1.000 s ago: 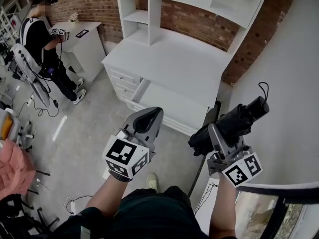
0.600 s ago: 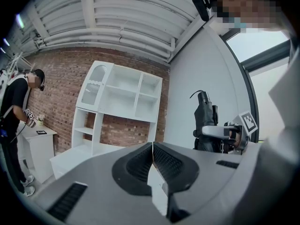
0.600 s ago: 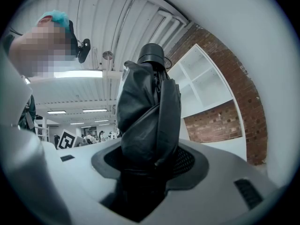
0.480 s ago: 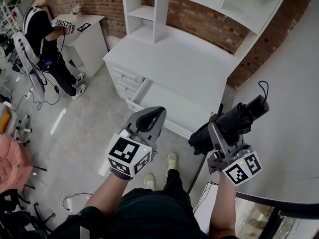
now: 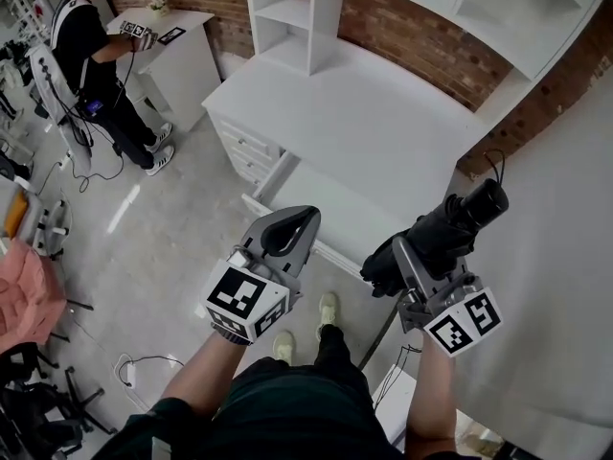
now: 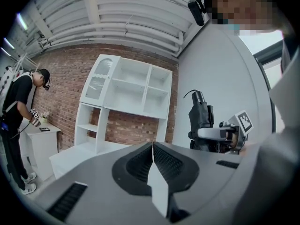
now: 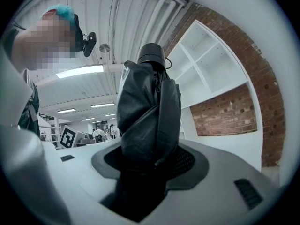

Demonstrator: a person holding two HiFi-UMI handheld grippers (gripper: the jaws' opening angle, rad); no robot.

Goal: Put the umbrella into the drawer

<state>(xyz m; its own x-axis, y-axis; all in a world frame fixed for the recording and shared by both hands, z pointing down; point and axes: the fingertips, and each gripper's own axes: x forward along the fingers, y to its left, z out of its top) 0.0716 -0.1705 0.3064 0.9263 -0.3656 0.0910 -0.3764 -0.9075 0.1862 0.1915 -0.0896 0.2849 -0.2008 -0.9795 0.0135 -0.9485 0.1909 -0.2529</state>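
A folded black umbrella sits clamped in my right gripper, its handle and wrist loop pointing up and to the right; it fills the right gripper view as a dark bundle of umbrella. My left gripper is shut and empty, held in the air beside it at the left. Below and ahead stands the white desk with a bank of closed drawers on its left side. The umbrella also shows at the right in the left gripper view.
A white shelf hutch rises at the back of the desk against a brick wall. A white wall runs along the right. At the far left a person stands by a small white cabinet. Grey floor lies below.
The view has drawn closer to the desk, which now sits lower in the head view. Both grippers hold about the same pose, and the umbrella stays clamped.
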